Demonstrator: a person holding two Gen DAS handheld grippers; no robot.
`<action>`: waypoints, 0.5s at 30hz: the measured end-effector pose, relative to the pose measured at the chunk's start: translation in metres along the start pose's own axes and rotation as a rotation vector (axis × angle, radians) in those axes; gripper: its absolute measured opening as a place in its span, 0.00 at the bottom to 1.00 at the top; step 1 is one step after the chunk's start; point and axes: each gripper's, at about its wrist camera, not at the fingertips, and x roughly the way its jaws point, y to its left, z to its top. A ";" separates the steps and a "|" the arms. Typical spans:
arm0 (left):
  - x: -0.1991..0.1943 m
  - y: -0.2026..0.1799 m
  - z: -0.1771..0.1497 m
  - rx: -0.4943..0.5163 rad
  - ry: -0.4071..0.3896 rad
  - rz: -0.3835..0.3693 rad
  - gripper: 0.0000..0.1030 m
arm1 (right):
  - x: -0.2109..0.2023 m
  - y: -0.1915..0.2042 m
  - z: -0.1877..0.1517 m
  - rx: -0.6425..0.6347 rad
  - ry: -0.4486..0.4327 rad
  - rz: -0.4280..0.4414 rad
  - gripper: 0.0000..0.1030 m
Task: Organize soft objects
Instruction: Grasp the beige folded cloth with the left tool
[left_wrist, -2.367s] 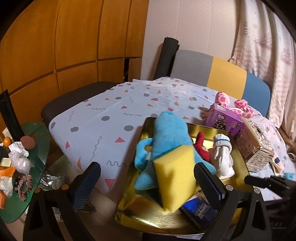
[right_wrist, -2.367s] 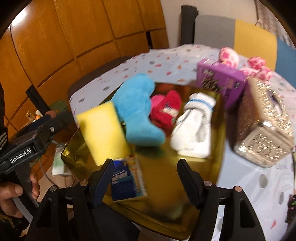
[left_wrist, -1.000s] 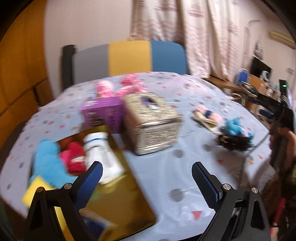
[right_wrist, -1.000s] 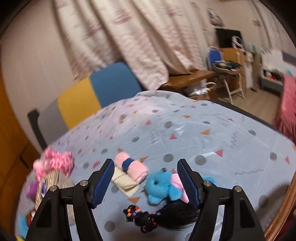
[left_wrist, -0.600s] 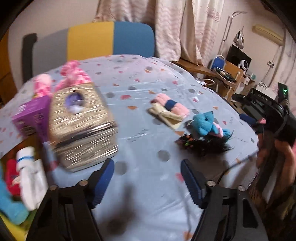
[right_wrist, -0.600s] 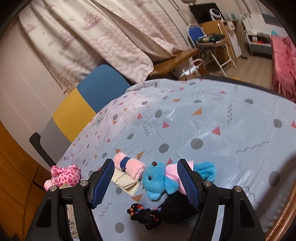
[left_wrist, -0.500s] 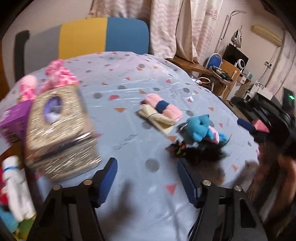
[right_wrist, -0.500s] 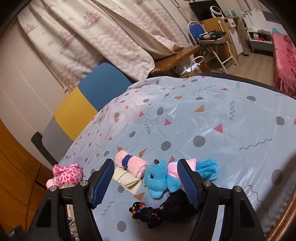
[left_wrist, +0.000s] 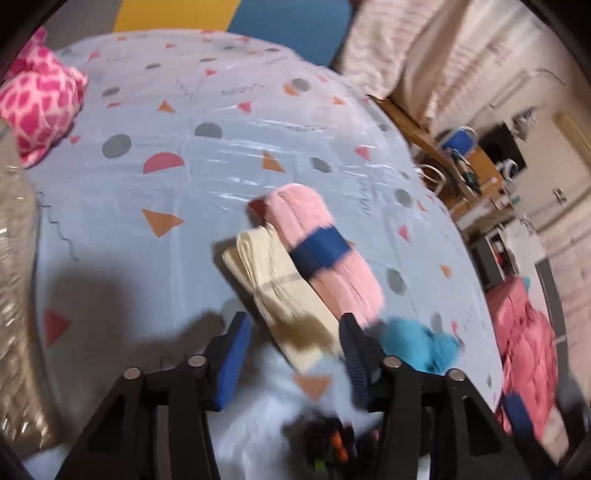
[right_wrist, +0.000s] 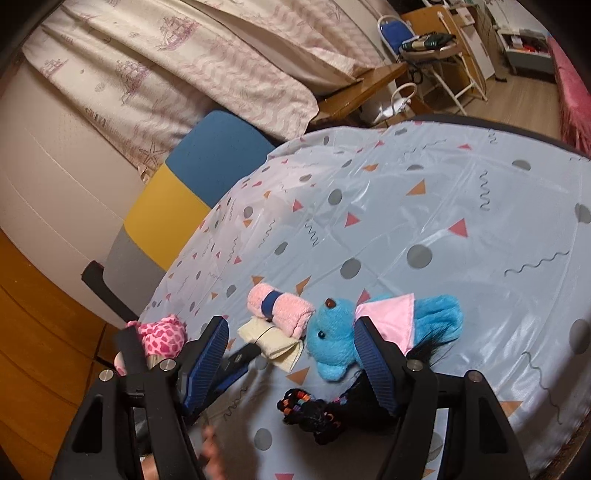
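A: Left wrist view: left gripper (left_wrist: 295, 345) is closing around the near end of the folded cream cloth (left_wrist: 280, 284); pads not yet pressing. One pink rolled towel (left_wrist: 325, 251) is touching it.

B: Right wrist view: right gripper (right_wrist: 291, 354) is hovering half open, empty, over one blue teddy bear (right_wrist: 332, 343). Next, probably, finishing the pinch and lifting.
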 end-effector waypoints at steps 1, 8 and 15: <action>0.010 0.002 0.005 -0.020 0.003 0.018 0.51 | 0.002 0.000 0.000 0.003 0.010 0.007 0.70; 0.041 -0.007 0.020 0.061 0.003 0.063 0.26 | 0.011 -0.001 -0.004 0.008 0.056 0.013 0.70; 0.014 -0.002 -0.013 0.190 0.006 0.028 0.20 | 0.010 -0.004 -0.004 0.012 0.048 0.013 0.70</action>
